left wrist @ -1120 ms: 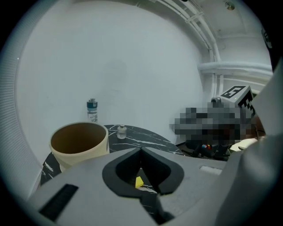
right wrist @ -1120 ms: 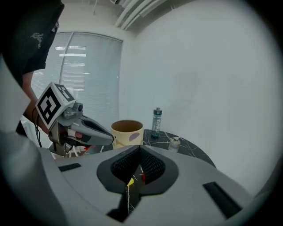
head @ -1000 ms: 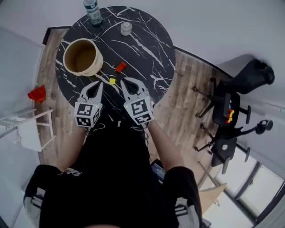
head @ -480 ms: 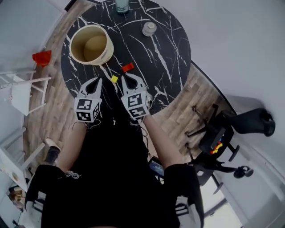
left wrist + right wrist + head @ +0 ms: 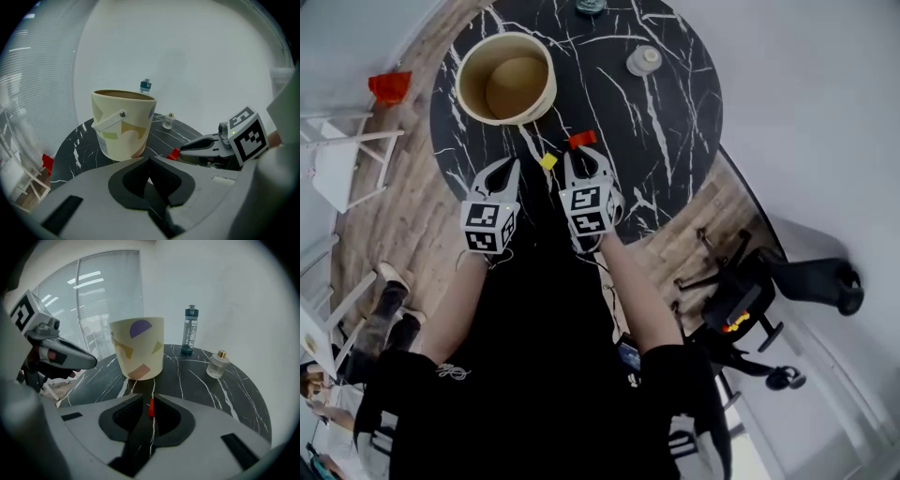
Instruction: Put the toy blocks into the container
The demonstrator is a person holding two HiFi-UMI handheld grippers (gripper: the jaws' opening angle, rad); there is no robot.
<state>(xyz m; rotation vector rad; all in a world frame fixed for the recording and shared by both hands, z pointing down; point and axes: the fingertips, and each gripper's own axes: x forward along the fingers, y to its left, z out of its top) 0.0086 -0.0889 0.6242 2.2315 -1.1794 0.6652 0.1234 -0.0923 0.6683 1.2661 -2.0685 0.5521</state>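
Note:
A cream bucket [image 5: 506, 80] stands on the far left of the round black marble table [image 5: 675, 122]. A red block [image 5: 582, 139] and a yellow block [image 5: 548, 161] lie on the table in front of it. My left gripper [image 5: 510, 167] is shut and empty, just left of the yellow block. My right gripper [image 5: 579, 159] is shut and empty too, with its tips right behind the red block. In the right gripper view the red block [image 5: 151, 407] shows as a sliver past the closed tips [image 5: 151, 397], with the bucket [image 5: 138, 352] beyond. The left gripper view [image 5: 150, 159] faces the bucket [image 5: 123, 124].
A water bottle [image 5: 190, 336] and a small glass jar [image 5: 644, 61] stand at the table's far side. On the wooden floor are a red object [image 5: 389, 86] and a white stool [image 5: 337, 159] on the left. A black office chair [image 5: 769, 281] is at the right.
The head camera has swung, so the table sits higher and more to the right in view. Both grippers have edged forward towards the blocks and stay shut.

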